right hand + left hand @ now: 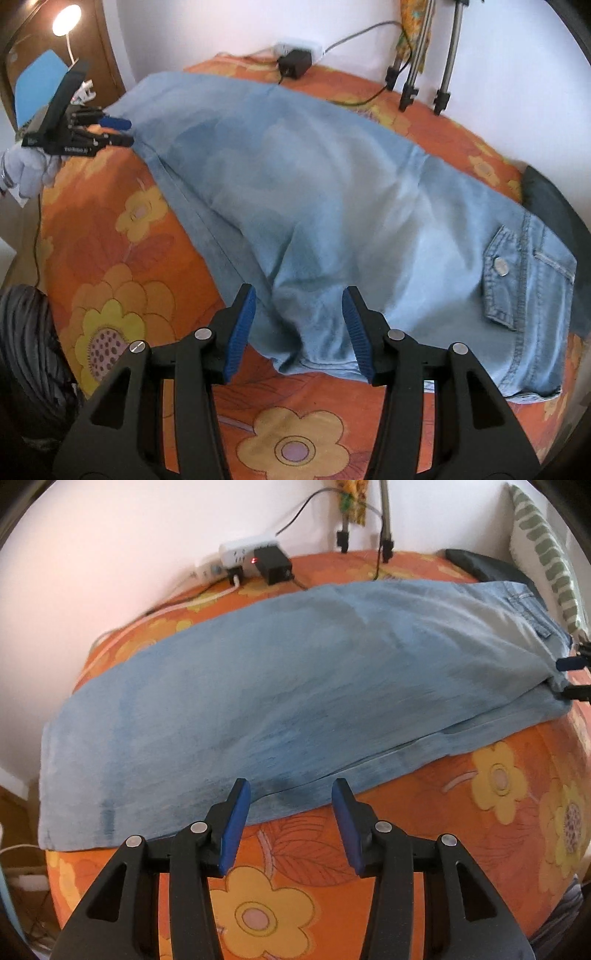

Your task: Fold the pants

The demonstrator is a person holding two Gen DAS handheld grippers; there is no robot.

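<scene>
The light-blue denim jeans (pixel 288 686) lie flat, folded lengthwise, across a bed covered by an orange floral bedspread (pixel 461 812). The left gripper (pixel 290 794) hovers over the near long edge of the legs, jaws released, nothing between them. The right gripper (pixel 299 302) hovers at the seat end near the back pocket (pixel 517 273), jaws released, gripping nothing. A black power adapter (pixel 275 565) rests by the wall.
</scene>
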